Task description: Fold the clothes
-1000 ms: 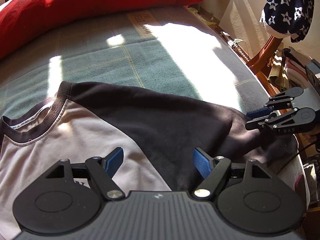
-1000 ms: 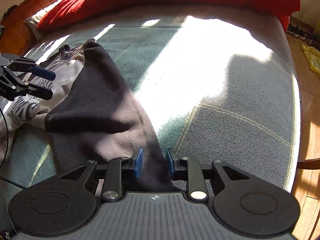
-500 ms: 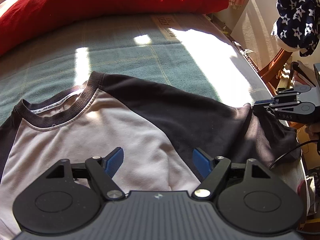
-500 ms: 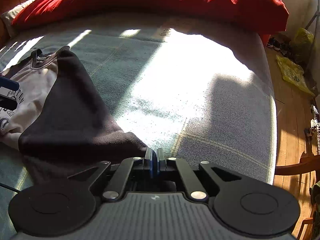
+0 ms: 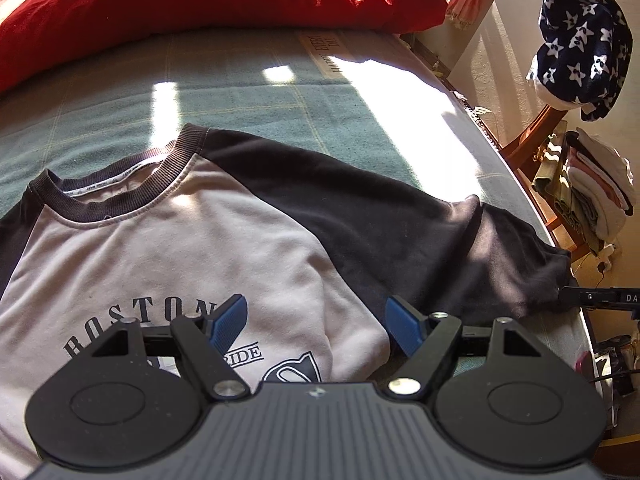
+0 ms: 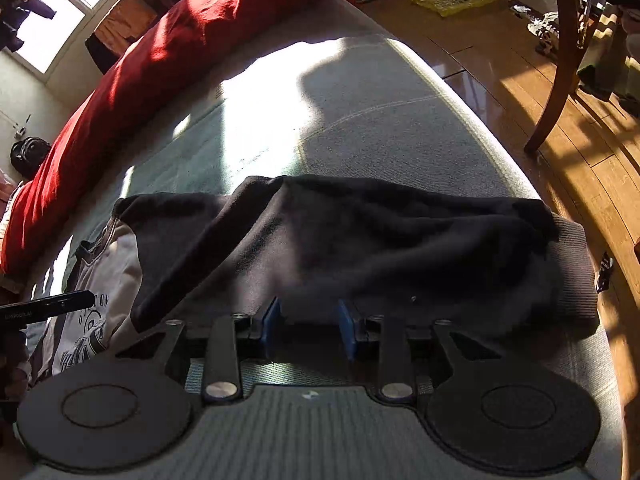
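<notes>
Our sweatshirt (image 5: 192,248) lies flat, front up, on the bed (image 5: 240,92), its dark sleeve (image 6: 360,248) stretched toward three o'clock. Our left gripper (image 5: 314,324) hovers above the chest print, jaws wide apart, empty. Our right gripper (image 6: 308,326) is opening just short of the sleeve, nothing pinched. A red pillow (image 5: 200,0) sits at twelve.

left tongs (image 5: 314,326): wide, empty | right tongs (image 6: 308,326): opening, empty
</notes>
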The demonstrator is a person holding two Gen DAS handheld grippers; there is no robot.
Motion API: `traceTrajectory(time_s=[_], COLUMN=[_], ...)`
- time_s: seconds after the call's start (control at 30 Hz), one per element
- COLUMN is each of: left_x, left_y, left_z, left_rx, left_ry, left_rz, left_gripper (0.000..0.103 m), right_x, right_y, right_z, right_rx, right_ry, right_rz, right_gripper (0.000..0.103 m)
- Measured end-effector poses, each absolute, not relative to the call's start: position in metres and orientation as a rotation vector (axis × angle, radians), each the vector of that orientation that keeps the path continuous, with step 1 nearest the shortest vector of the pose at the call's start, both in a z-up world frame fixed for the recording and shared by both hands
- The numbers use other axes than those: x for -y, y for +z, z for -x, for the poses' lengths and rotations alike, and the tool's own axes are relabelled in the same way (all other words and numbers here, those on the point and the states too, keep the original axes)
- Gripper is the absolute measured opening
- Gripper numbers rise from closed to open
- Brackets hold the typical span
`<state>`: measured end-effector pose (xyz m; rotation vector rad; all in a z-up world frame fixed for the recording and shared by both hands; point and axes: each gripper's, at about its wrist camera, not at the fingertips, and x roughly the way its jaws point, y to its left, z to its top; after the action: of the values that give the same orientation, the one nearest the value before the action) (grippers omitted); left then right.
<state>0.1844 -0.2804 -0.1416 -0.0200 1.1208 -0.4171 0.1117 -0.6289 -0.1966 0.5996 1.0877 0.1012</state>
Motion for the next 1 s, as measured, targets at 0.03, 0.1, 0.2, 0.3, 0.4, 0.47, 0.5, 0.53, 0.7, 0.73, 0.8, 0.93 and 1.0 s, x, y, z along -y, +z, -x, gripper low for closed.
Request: traceTrajectory(time_s=[0.03,0.1,0.2,0.3,0.4,0.47,0.5,0.53,0.7,0.73,0.8,0.93,1.0], left_x=[0.282,0.284,0.289,0.296,0.303,0.307,0.309,0.310,0.309,0.310,0.310,0.319,0.329], left_y=[-0.142,-0.143,-0.145,-0.148,-0.150,-0.149,-0.149,-0.148,-0.149,-0.148,-0.145,-0.138,-0.136], left_z=[-0.183,-0.180,-0.176,-0.173,-0.170,-0.168,-0.167,-0.166,-0.170,-0.172,-0.176,-0.193,-0.209], left_rx=[-1.123,-1.127,-1.131,-1.141,-1.146,-1.144,-1.142,-1.141,-1.145,-1.142,-1.134,-1.112,-1.104], left_ry=[-0.422,-0.433,-0.451,-0.467,-0.486,-0.501,-0.506,-0.509,-0.501,-0.505,-0.519,-0.562,-0.595], left_rz=[0.015,0.005,-0.007,-0.022,-0.029,-0.037,-0.043,-0.048,-0.042,-0.041,-0.040,-0.047,-0.043], left_gripper=[0.077,0.077,0.077,0.077,0.077,0.077,0.077,0.077,0.077,0.077,0.077,0.077,0.077], right_x=[0.637,0.652,0.677,0.694,0.703,0.705,0.705,0.705,0.714,0.713,0.710,0.692,0.670], right_y=[-0.205,-0.221,-0.238,-0.247,-0.257,-0.257,-0.252,-0.247,-0.221,-0.220,-0.217,-0.192,-0.180], right_z=[-0.102,-0.089,-0.070,-0.061,-0.063,-0.067,-0.067,-0.065,-0.056,-0.058,-0.061,-0.072,-0.087], right_rx=[-1.090,-1.079,-0.978,-0.861,-0.853,-0.885,-0.880,-0.870,-0.904,-0.944,-0.995,-0.955,-0.927], right_ry=[0.061,-0.008,-0.115,-0.205,-0.276,-0.295,-0.283,-0.279,-0.334,-0.356,-0.409,-0.444,-0.334], right_rz=[-0.670,-0.798,-0.979,-1.068,-1.059,-0.998,-0.973,-0.955,-0.846,-0.806,-0.723,-0.548,-0.463], right_gripper=[0.042,0.046,0.050,0.055,0.042,0.005,0.005,0.005,0.006,0.009,0.020,0.032,0.040])
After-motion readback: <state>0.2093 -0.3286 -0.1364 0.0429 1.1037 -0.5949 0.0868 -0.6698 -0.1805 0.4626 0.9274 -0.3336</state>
